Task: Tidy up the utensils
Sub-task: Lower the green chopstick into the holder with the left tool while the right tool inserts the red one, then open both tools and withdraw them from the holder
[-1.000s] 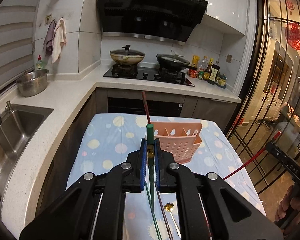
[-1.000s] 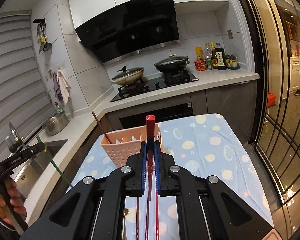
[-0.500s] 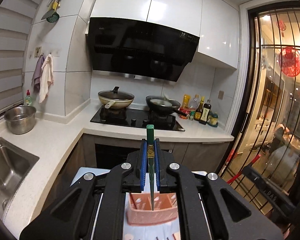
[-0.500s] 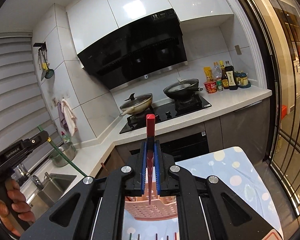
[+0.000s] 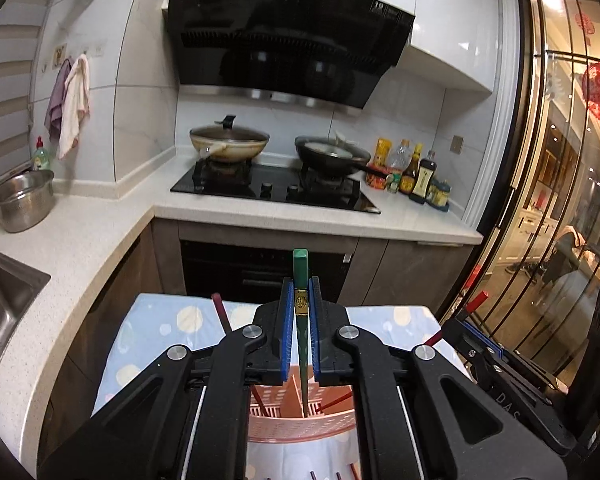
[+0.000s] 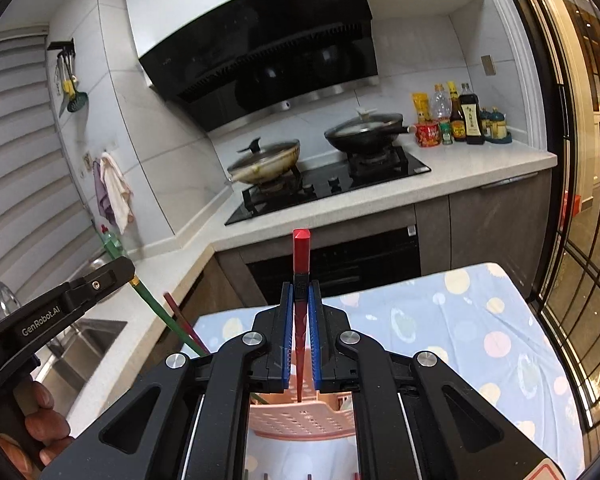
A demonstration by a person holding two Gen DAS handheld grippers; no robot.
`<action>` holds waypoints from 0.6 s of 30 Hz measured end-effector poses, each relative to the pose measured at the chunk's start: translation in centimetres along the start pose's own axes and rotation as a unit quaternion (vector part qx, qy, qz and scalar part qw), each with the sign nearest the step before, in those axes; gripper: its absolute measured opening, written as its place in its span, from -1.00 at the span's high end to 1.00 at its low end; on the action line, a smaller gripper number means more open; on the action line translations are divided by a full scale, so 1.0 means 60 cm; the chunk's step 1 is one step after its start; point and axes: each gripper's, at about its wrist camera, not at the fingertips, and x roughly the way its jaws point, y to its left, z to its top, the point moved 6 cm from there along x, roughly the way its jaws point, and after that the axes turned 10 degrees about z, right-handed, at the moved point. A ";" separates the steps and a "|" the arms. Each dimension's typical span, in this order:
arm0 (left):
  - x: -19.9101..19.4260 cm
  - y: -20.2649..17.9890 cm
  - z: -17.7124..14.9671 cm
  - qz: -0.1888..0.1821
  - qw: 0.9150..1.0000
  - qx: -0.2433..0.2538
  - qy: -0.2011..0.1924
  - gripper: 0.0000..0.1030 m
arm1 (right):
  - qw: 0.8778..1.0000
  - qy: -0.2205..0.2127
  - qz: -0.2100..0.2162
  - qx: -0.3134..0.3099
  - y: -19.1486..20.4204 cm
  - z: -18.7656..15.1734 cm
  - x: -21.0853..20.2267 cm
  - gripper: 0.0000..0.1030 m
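Note:
My left gripper (image 5: 300,300) is shut on a green chopstick (image 5: 300,276), held upright with its lower tip inside the pink perforated utensil basket (image 5: 300,426). My right gripper (image 6: 300,304) is shut on a red chopstick (image 6: 301,256), also upright, its lower tip going into the same basket (image 6: 300,420). A dark red chopstick (image 5: 221,312) stands in the basket's left side. The left gripper with the green chopstick (image 6: 156,304) also shows at the left of the right wrist view. The right gripper's red chopstick (image 5: 476,302) shows at the right of the left wrist view.
The basket stands on a table with a blue dotted cloth (image 6: 480,320). Behind are a stove with two pans (image 5: 276,184), a counter with sauce bottles (image 5: 416,176), a steel pot (image 5: 22,200) and a sink (image 5: 0,300). A glass door (image 5: 560,200) is at the right.
Both grippers tipped their chopsticks upright over the basket, then lowered them so the tips now go into it. The basket sits closer beneath both grippers.

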 end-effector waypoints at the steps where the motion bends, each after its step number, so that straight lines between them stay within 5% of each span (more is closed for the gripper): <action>1: 0.007 0.002 -0.005 0.000 1.000 0.000 0.006 0.86 | 1.000 0.005 -0.003 -0.001 -0.002 -0.006 0.005 0.86; 6: 0.011 0.011 -0.019 0.016 1.000 -0.001 0.012 0.80 | 1.000 0.002 -0.017 0.007 -0.014 -0.022 -0.002 0.50; 9: 0.004 0.016 -0.022 0.024 1.000 -0.006 0.011 0.31 | 1.000 -0.005 -0.021 0.013 -0.020 -0.027 -0.014 0.34; 18: -0.042 0.027 -0.044 0.035 0.999 -0.002 0.009 0.01 | 1.000 -0.012 -0.018 0.020 -0.022 -0.047 -0.073 0.25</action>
